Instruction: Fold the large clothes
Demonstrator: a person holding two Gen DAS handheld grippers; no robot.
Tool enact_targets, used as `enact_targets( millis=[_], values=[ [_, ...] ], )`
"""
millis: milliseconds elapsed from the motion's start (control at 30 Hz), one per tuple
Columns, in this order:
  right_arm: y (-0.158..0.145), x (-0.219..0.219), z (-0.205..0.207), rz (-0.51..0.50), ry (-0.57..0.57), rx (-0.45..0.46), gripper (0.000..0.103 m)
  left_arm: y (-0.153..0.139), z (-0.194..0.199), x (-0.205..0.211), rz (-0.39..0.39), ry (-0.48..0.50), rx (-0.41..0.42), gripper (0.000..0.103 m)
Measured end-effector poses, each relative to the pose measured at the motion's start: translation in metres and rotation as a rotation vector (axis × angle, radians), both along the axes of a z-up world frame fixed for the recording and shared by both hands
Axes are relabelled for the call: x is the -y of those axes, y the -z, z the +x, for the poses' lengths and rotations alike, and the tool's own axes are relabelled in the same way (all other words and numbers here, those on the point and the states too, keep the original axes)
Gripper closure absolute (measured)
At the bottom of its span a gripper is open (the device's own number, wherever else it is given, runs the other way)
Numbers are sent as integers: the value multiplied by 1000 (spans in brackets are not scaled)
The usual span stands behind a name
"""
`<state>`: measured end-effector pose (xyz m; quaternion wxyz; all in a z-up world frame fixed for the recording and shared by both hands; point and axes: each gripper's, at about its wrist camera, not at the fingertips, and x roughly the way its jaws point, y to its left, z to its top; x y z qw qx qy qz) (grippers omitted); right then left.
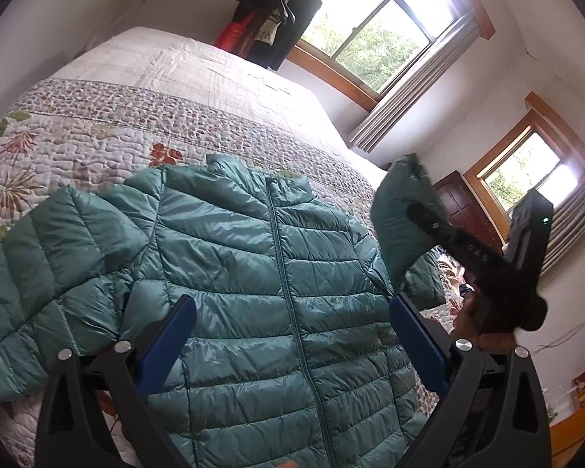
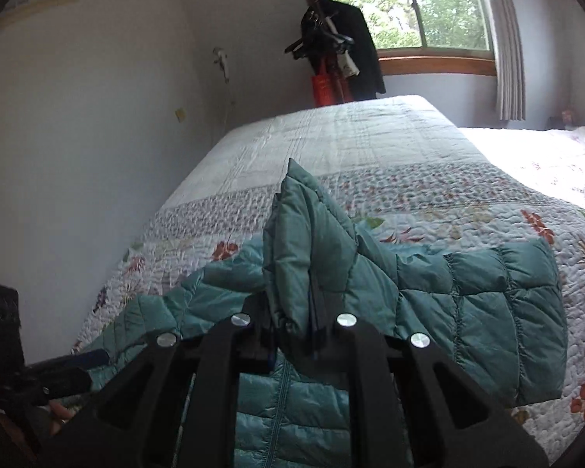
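A teal puffer jacket (image 1: 261, 273) lies zipped and face up on the quilted bed (image 1: 156, 89), its collar toward the far end. My left gripper (image 1: 296, 335) hovers open over the jacket's chest, one blue pad on each side of the zipper and nothing between them. My right gripper (image 1: 413, 212) is at the right, shut on the sleeve's cuff (image 1: 397, 202), which is lifted off the bed. In the right wrist view the sleeve cuff (image 2: 308, 249) stands up out of the shut right gripper (image 2: 296, 331). The rest of that sleeve (image 2: 479, 312) drapes down to the quilt.
The bed's left side runs along a white wall (image 2: 97, 156). A coat rack (image 2: 331, 46) with dark clothes and a red bag stands at the bed's far end under a window (image 2: 409, 4). A dark wooden door (image 1: 464, 206) and a second window are to the right.
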<state>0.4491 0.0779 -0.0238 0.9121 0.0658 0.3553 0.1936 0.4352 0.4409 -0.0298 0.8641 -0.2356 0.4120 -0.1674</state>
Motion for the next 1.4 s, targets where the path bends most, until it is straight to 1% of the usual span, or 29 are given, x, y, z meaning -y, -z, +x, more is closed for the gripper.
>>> enact_targets(
  millis=[133, 233, 333, 367, 400, 433, 467, 600, 700, 767, 833, 900, 933, 967, 1000, 1067, 1133, 1267, 1400],
  values=[
    [48, -45, 8, -94, -71, -87, 93, 7, 15, -11, -69, -10, -15, 4],
    [78, -65, 12, -137, -114, -130, 93, 20, 31, -20, -148, -17, -42, 4],
    [94, -75, 13, -142, -149, -165, 85, 38, 49, -21, -211, 1, -85, 4],
    [95, -76, 12, -141, -163, -176, 71, 43, 55, -21, -228, 7, -100, 4],
    [96, -76, 10, -134, -169, -176, 63, 51, 64, -19, -250, 20, -122, 4],
    [94, -72, 6, -133, -164, -167, 50, 57, 69, -16, -260, 32, -135, 4],
    [91, -67, 3, -133, -163, -158, 44, 62, 75, -13, -267, 42, -149, 4],
    [81, -42, -21, -97, -174, -149, 39, 95, 100, 1, -300, 42, -237, 4],
    [70, -12, -50, -55, -174, -124, 37, 118, 117, 17, -325, 70, -305, 4],
    [62, 10, -70, -23, -161, -106, 32, 126, 125, 29, -332, 96, -332, 4],
    [57, 31, -92, 6, -141, -88, 30, 131, 131, 40, -318, 112, -345, 5],
    [54, 53, -112, 24, -118, -70, 30, 131, 133, 44, -290, 101, -352, 21],
    [54, 62, -120, 29, -106, -65, 30, 130, 134, 45, -273, 99, -361, 46],
    [54, 72, -129, 33, -93, -61, 29, 131, 134, 44, -247, 84, -372, 74],
    [55, 80, -135, 39, -82, -61, 29, 131, 135, 44, -231, 79, -382, 85],
    [59, 94, -145, 53, -59, -74, 29, 130, 136, 40, -211, 79, -379, 91],
    [64, 104, -151, 67, -46, -94, 29, 118, 134, 36, -178, 74, -351, 93],
    [70, 116, -155, 78, -29, -105, 29, 86, 129, 17, -144, 60, -293, 95],
    [74, 119, -153, 97, -35, -113, 29, 53, 122, -5, -115, 46, -237, 95]
  ],
)
